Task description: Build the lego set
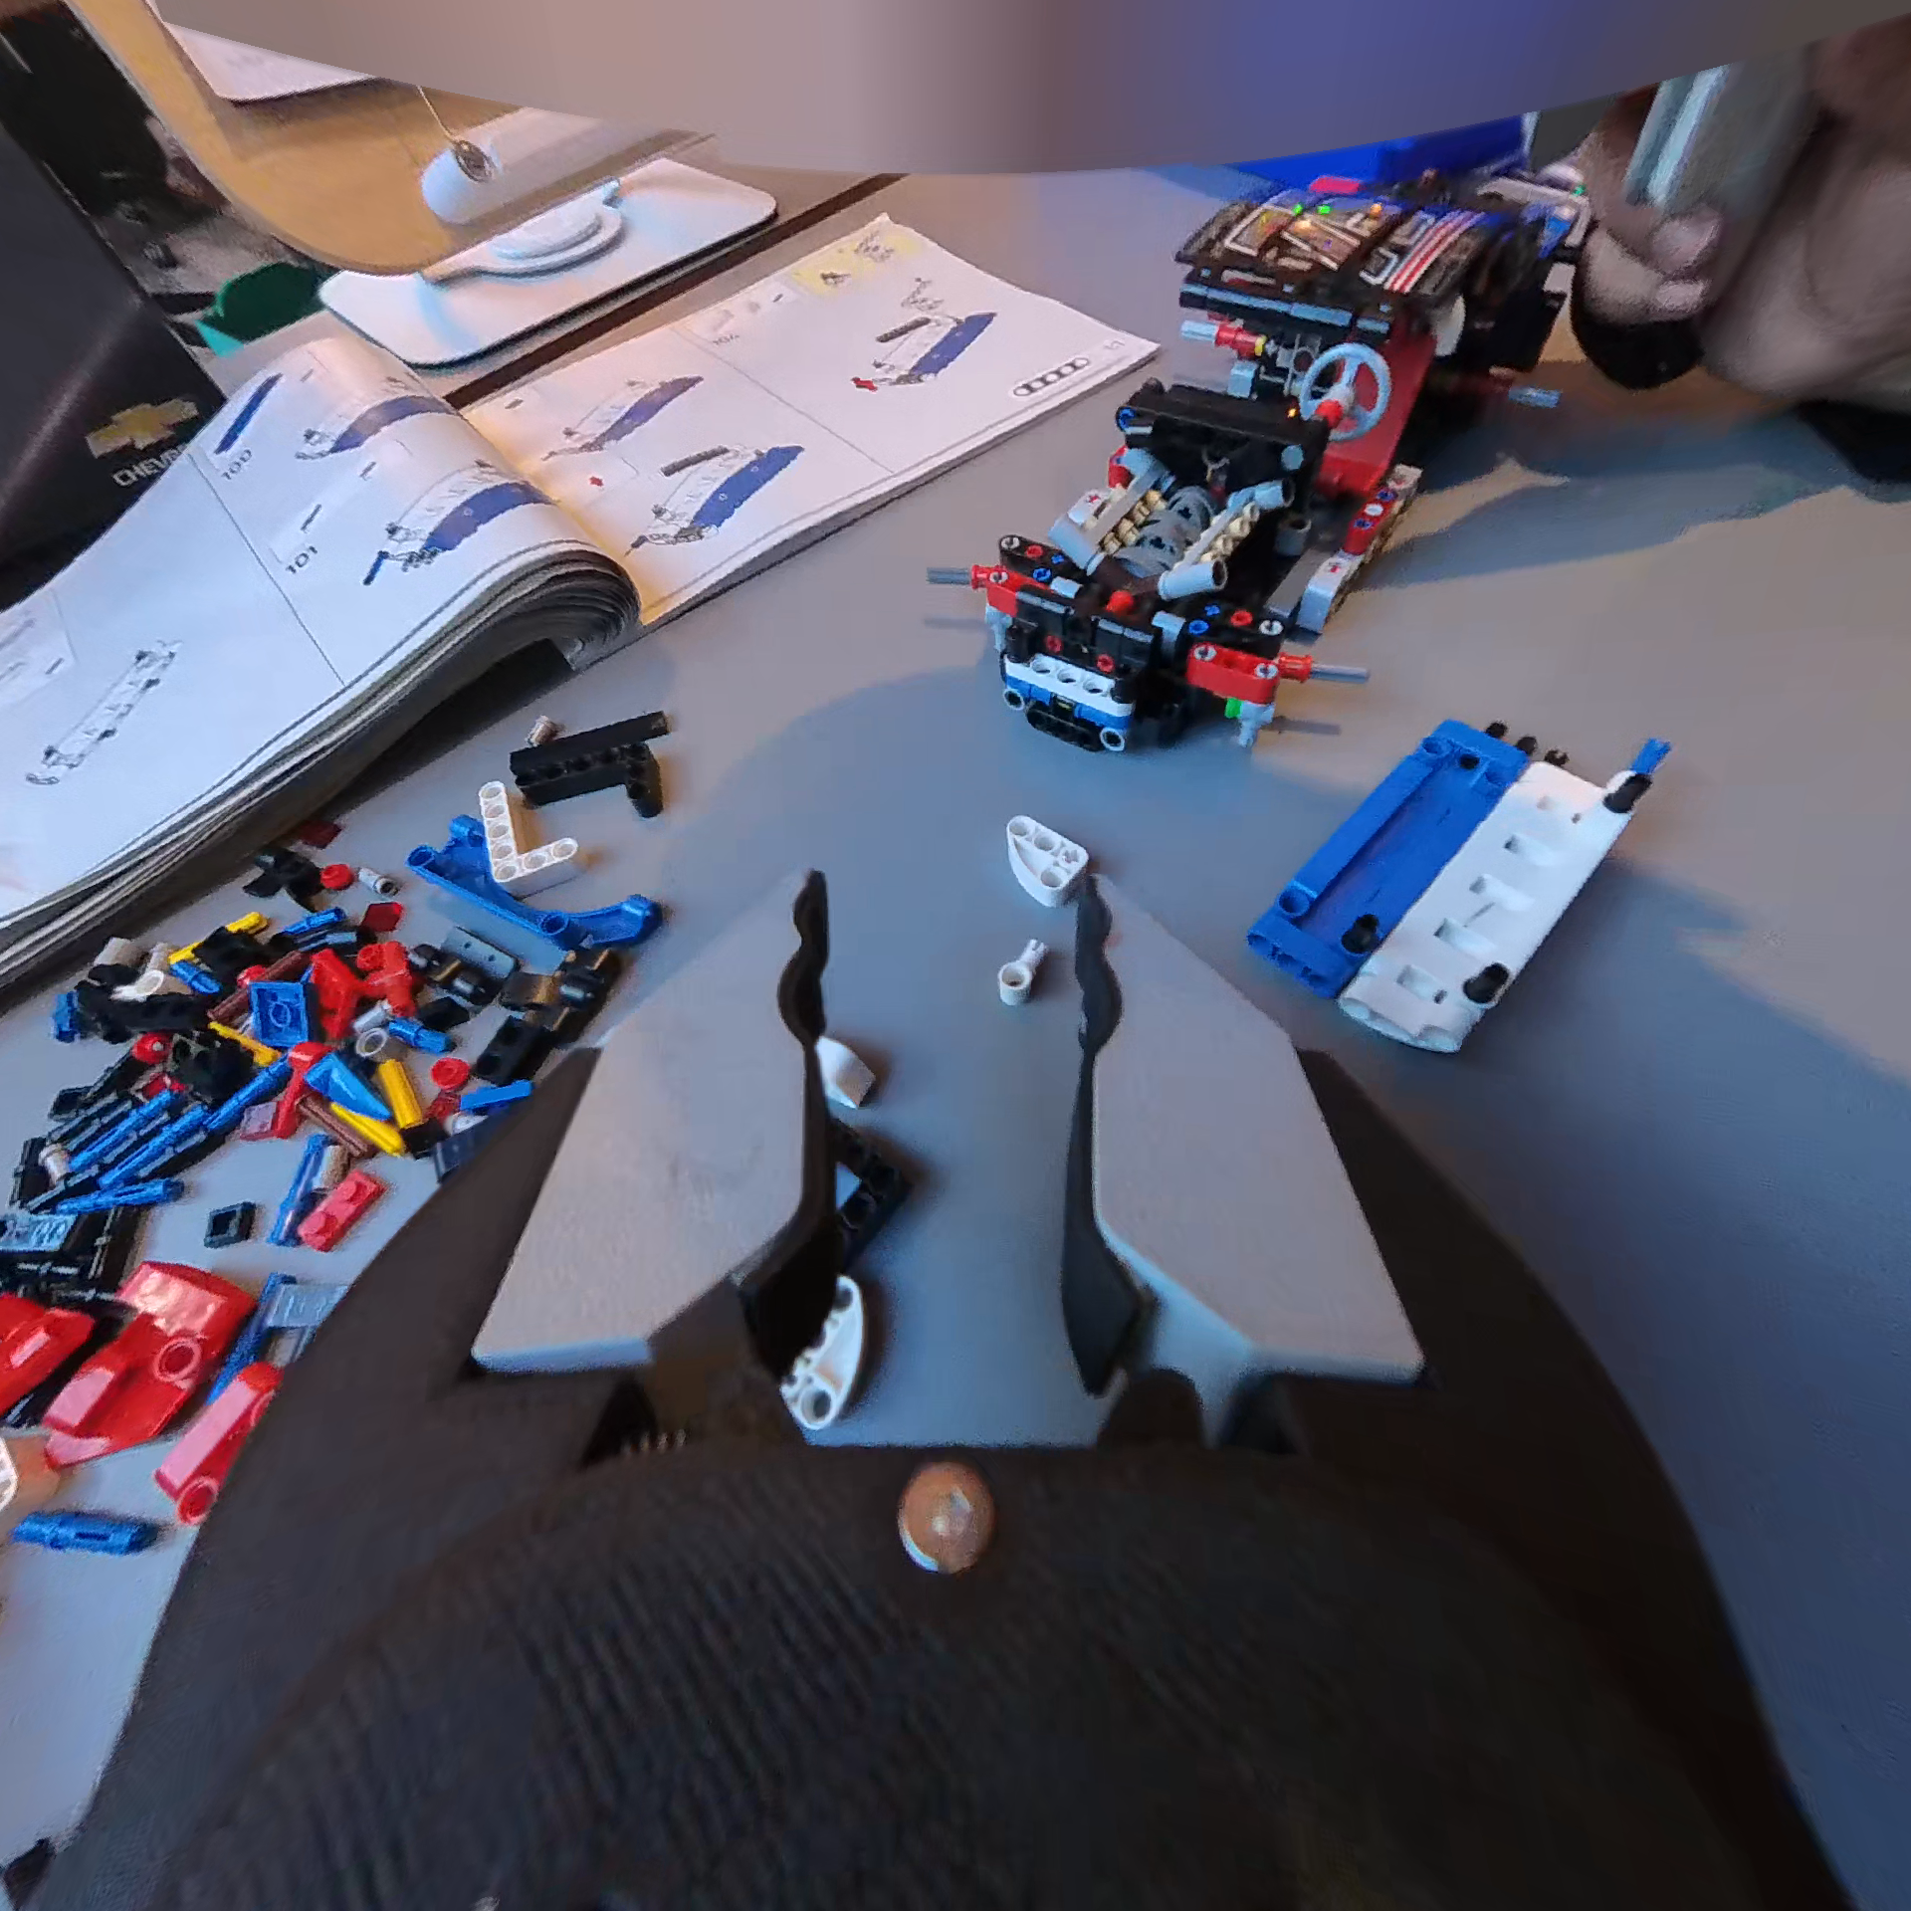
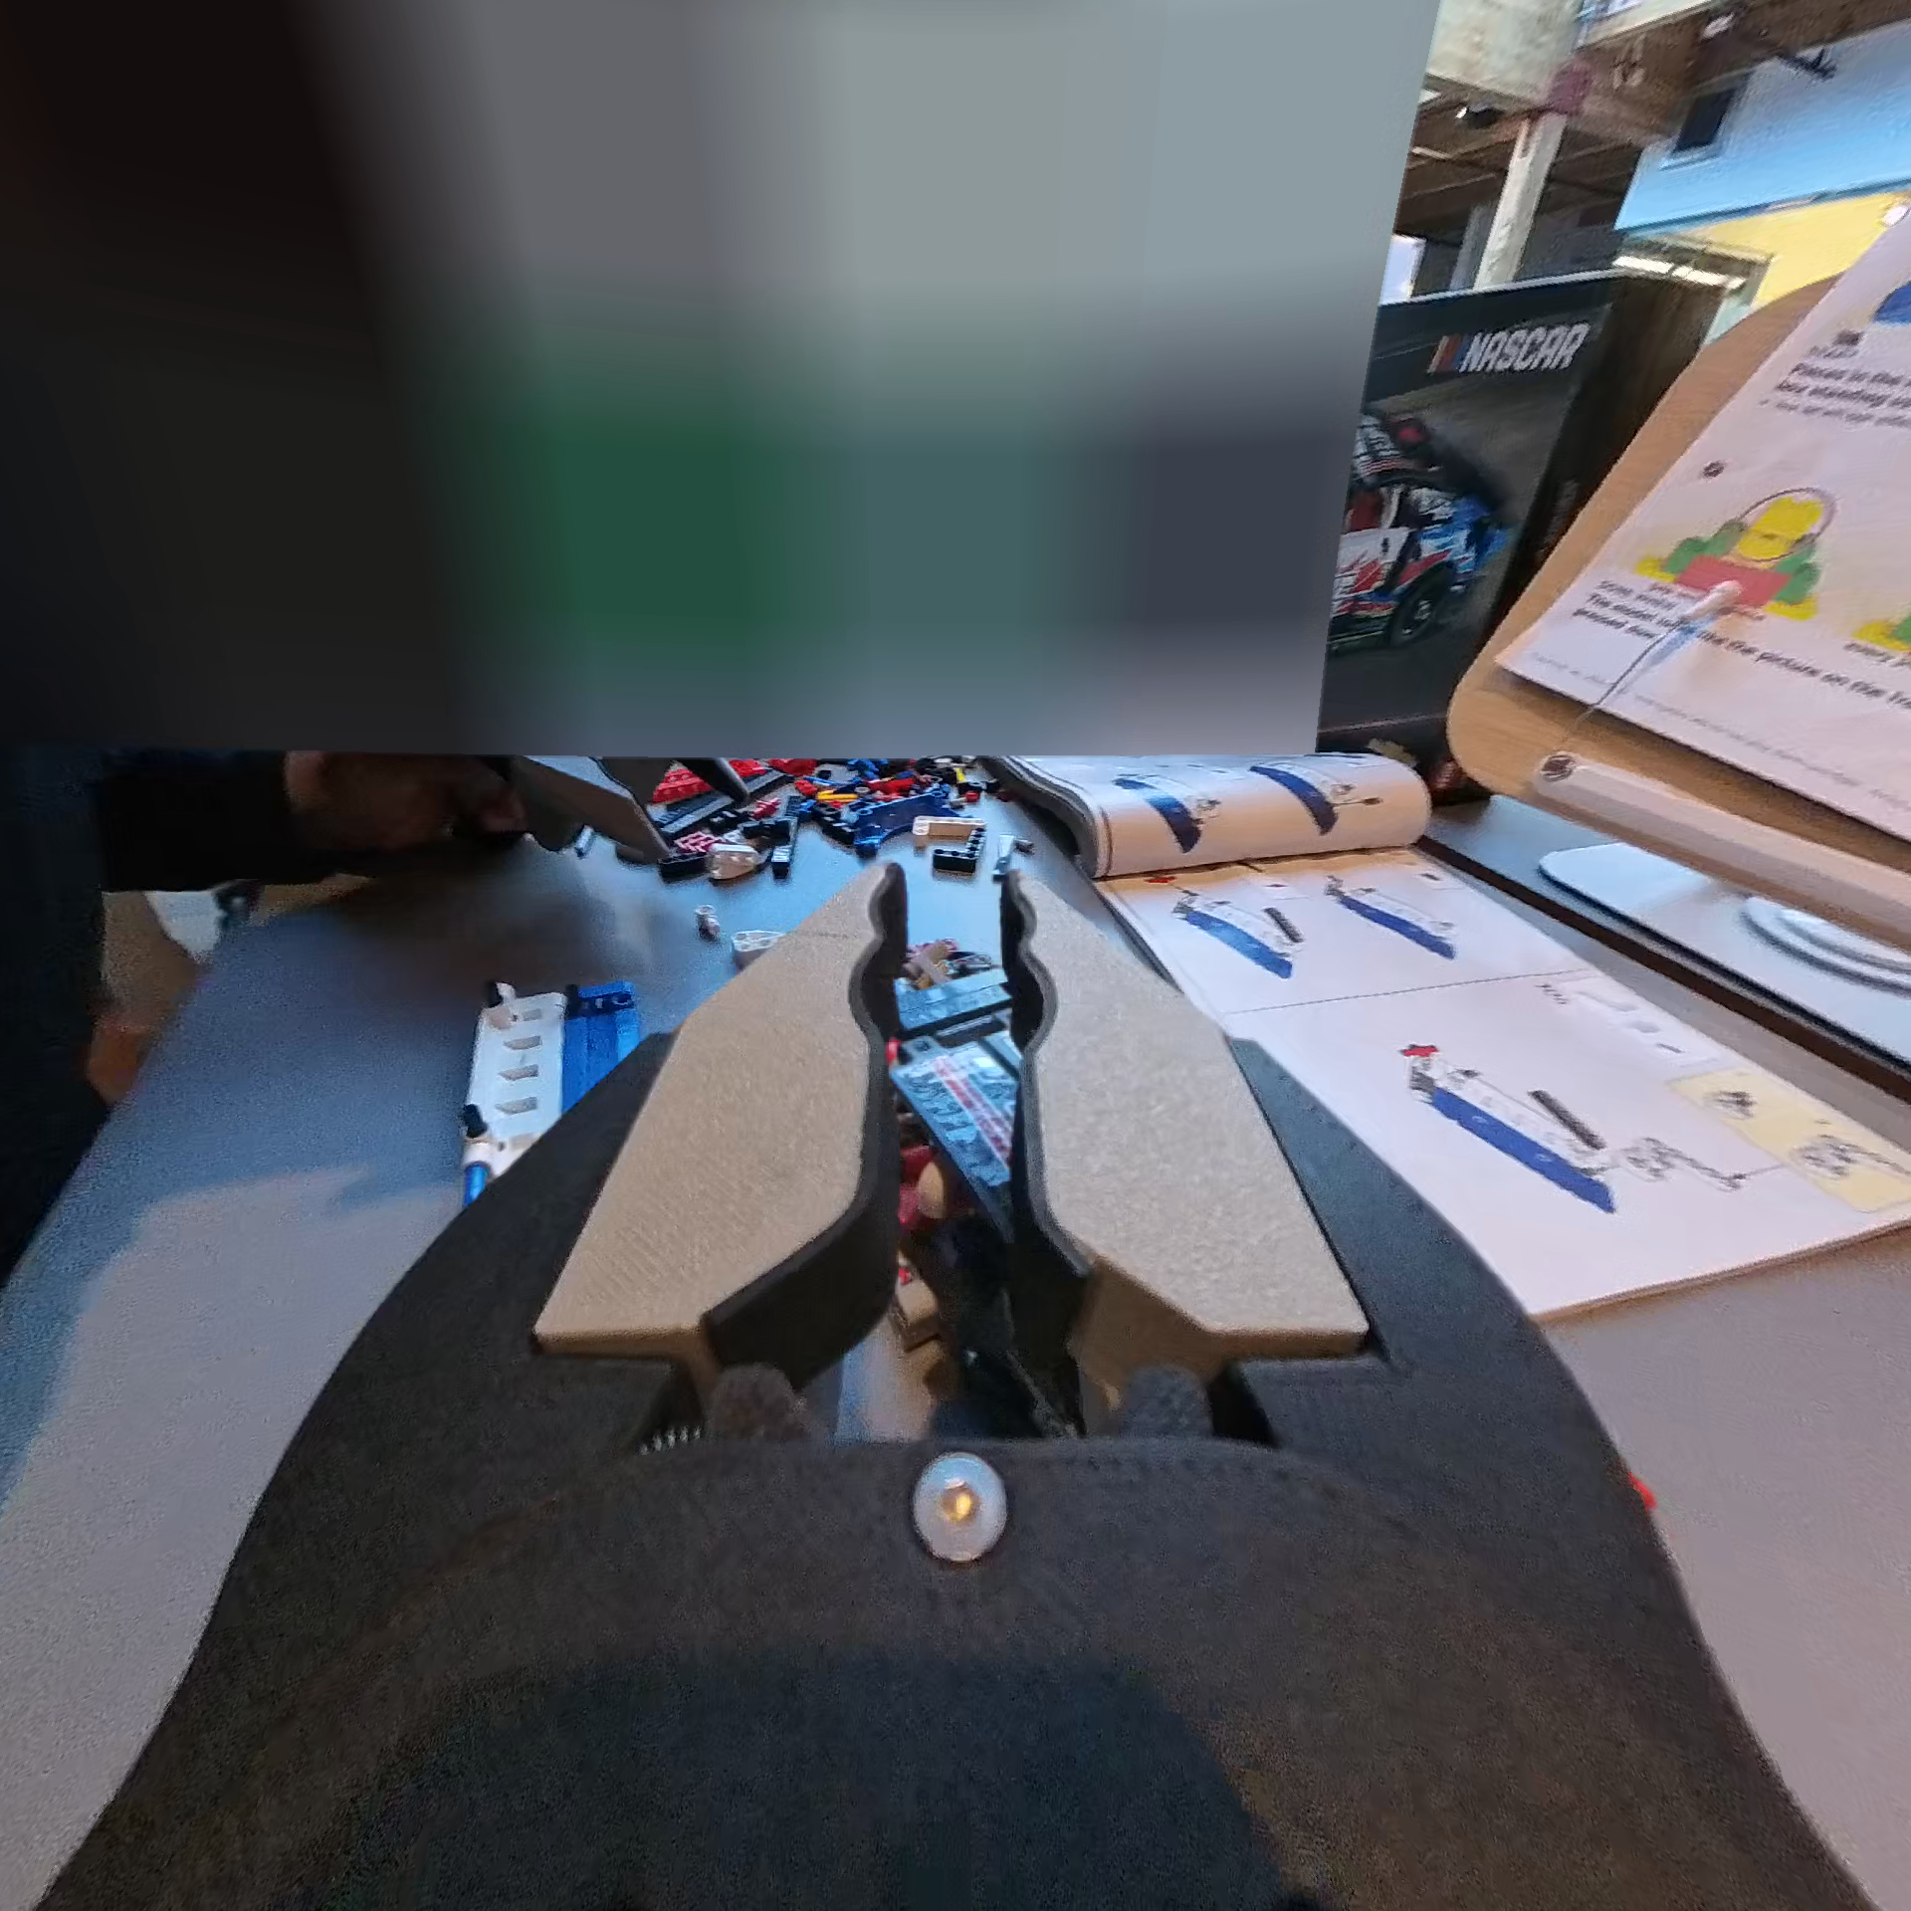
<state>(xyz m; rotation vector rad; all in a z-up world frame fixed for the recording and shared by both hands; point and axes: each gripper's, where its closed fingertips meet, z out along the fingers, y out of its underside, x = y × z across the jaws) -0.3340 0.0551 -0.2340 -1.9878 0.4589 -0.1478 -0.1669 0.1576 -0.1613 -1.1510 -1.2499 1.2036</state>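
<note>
The jaws of the left gripper [image 1: 946, 910] stood wide apart and empty above the grey tabletop [image 1: 1551, 1293]. A small white rounded lego piece [image 1: 1044, 860] lay just beyond the tips, and a tiny light-grey connector pin [image 1: 1022, 972] lay between them on the table. Left of the jaws sat a heap of loose red, blue, black and yellow lego parts [image 1: 238, 1065], with a blue curved arch piece [image 1: 538, 900] and a white L-shaped beam [image 1: 522, 843] at its far edge. Farther left lay the open paper instruction booklet [image 1: 496, 486]. To the right of the jaws rested a flat blue-and-white lego panel assembly [image 1: 1448, 889]. Ahead and to the right stood the partly built black, red and grey lego car chassis [image 1: 1220, 538], its far end held by the right gripper [image 1: 1582, 248].

In the right wrist view the jaws of the right gripper [image 2: 951, 889] were narrow, closed on the rear of the car chassis [image 2: 957, 1096], which showed through the gap between them. The booklet [image 2: 1396, 1034] lay right of these jaws, the panel assembly [image 2: 538, 1055] left, and the parts heap [image 2: 827, 796] beyond, where the left gripper [image 2: 620, 807] hovered.
</note>
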